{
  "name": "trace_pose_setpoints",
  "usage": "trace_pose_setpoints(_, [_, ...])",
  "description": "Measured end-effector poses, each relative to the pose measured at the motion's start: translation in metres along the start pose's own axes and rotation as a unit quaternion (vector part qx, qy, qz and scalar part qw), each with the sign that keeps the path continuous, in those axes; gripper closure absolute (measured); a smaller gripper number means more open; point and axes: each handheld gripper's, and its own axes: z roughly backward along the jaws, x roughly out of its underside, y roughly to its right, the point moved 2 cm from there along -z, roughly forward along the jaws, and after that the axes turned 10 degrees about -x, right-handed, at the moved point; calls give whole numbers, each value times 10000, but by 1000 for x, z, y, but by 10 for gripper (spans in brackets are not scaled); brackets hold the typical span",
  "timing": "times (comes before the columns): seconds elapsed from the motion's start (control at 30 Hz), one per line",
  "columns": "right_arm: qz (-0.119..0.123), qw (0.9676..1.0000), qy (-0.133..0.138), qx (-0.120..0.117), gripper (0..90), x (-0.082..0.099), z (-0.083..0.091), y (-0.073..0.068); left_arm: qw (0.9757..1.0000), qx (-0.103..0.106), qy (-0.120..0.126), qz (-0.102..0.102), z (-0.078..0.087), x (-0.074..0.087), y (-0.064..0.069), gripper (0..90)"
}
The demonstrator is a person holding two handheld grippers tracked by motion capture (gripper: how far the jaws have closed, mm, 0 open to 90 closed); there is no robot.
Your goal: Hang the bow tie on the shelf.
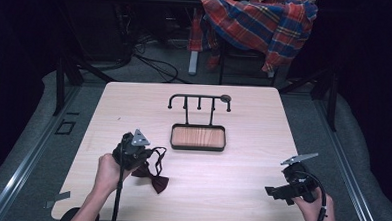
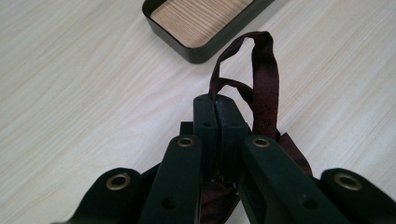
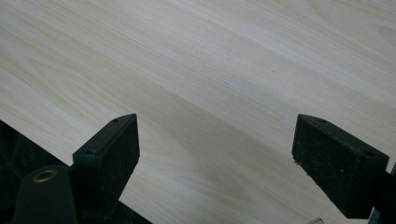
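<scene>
Pinching the dark red strap (image 2: pixel 266 79) of a bow tie (image 1: pixel 153 177), the left gripper (image 2: pixel 217 109) has its two black jaws pressed flat together, the strap rising in a loop just beyond the tips and falling back along the right side of the jaws. From the high view this gripper (image 1: pixel 130 155) sits at the near left of the table, held by the person's left hand (image 1: pixel 107 170), with the maroon bow of the tie lying on the wood just to its near right and the thin strap curling up beside the gripper body. Beyond the loop, toward the middle of the table, stands a black stand (image 1: pixel 199 101) with a row of hooks on a top bar, rising from a shallow black-rimmed tray (image 1: pixel 174 137) with a wood-grain floor; the near corner of that tray (image 2: pixel 187 50) shows in the left gripper view. At the near right, the right gripper (image 3: pixel 215 147) has its jaws spread wide apart with nothing between them, only bare pale table (image 3: pixel 210 70) beneath. In the high view it (image 1: pixel 275 192) points left, held by the right hand (image 1: pixel 316 206), well apart from the tie. Past the far edge of the table (image 1: pixel 134 103), a red, blue and white plaid shirt (image 1: pixel 258 20) hangs over a chair.
</scene>
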Motion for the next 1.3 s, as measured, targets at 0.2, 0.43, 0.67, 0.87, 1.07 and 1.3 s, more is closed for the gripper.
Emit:
trace_pose_setpoints(0.2, [-8,10000,3,15,147,0,0,0,9998,-102,155,116,5,-10,-10,886])
trace_pose_setpoints(0.43, [-24,10000,2,-9,147,0,0,0,9992,-205,266,210,9,-20,-22,886])
trace_pose_setpoints(0.67, [-37,10000,-13,2,147,0,0,0,9989,-269,332,175,12,-29,-27,886])
trace_pose_setpoints(0.87, [-38,10000,-7,-18,147,0,-1,-1,9987,-301,372,178,10,-37,-29,886])
trace_pose_setpoints(1.07, [-30,10000,-14,-27,147,0,-1,0,9985,-322,404,164,7,-47,-31,886])
trace_pose_setpoints(1.3, [-30,10000,-17,-66,147,0,-2,-1,9985,-318,417,156,5,-54,-32,886])
